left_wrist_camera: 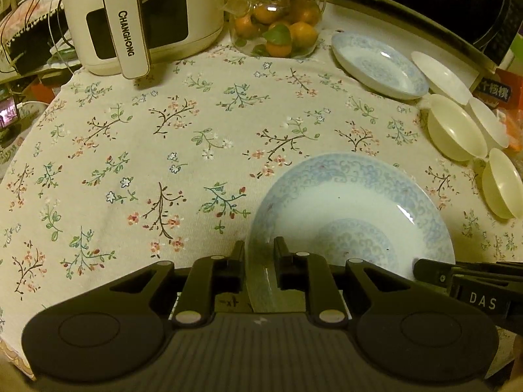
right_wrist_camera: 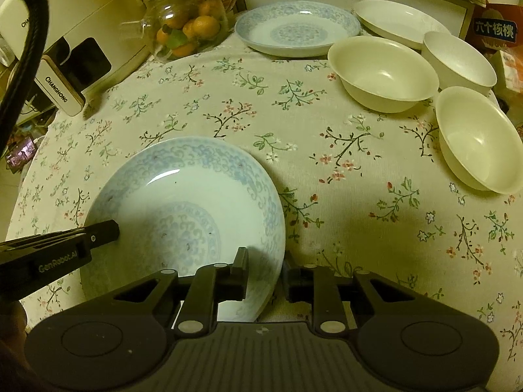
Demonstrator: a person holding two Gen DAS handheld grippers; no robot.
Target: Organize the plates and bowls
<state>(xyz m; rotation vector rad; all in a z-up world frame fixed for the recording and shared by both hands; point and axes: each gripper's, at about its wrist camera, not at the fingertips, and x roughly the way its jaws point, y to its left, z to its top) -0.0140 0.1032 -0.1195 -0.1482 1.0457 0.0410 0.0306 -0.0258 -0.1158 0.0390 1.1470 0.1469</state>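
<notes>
"CHANGHONG" is printed on the air fryer handle [left_wrist_camera: 126, 32]; "GenRobot.AI" on the left gripper [right_wrist_camera: 98, 233]; "DAS" on the right gripper [left_wrist_camera: 425, 269]; "六个核桃" on the far-right box [right_wrist_camera: 495, 29].

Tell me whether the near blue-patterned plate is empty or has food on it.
Empty. The near blue-patterned plate shows only its glazed pattern and a few dark specks; both sets of jaws straddle its rim.

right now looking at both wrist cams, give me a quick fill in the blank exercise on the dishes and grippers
1. Both the left gripper and the right gripper straddle the rim of the near ____-patterned plate.
2. The glass jar holds ____ fruit.
3. Counting the plain ones, ____ bowls stand on the floral tablecloth.
4. The air fryer reads ____.

Missing words: blue; orange; three; CHANGHONG
</notes>
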